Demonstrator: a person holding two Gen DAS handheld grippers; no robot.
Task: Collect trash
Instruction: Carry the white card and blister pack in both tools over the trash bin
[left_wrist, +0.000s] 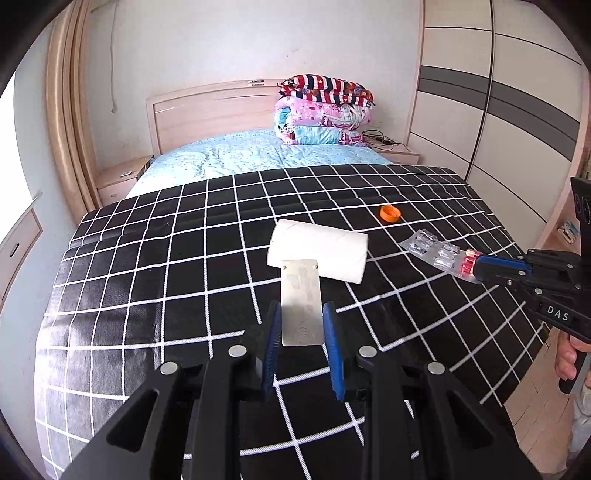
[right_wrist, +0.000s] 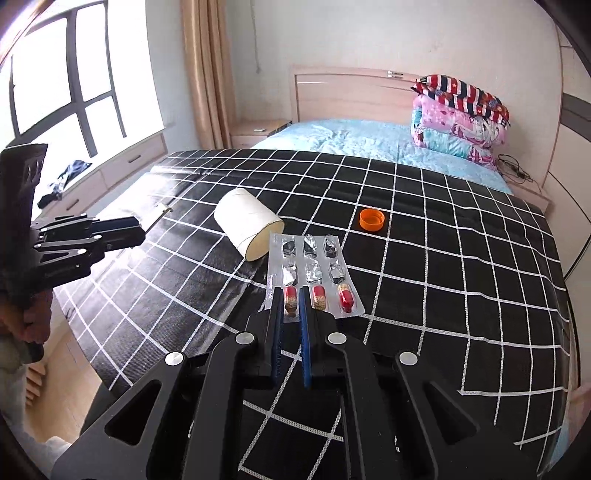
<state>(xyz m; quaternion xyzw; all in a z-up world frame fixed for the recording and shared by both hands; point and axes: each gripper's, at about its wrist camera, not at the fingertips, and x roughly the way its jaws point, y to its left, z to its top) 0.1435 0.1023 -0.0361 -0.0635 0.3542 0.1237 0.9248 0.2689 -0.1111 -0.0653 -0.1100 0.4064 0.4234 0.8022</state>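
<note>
Right tool (right_wrist: 293, 312) pinches the pill blister (right_wrist: 312, 275) — near edge; left tool (left_wrist: 301, 325) grips a metal plate (left_wrist: 301, 302).

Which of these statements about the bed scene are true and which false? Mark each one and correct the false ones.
1. The right gripper is closed on the pill blister pack. True.
2. Every pocket of the blister pack still holds a capsule. False: only three red capsules remain; the other pockets are crushed and empty.
3. The orange bottle cap sits inside the cardboard tube. False: it lies apart on the black checked cover.
4. The left gripper holds a flat metal plate. True.
5. Folded bedding is stacked near the headboard. True.
</note>
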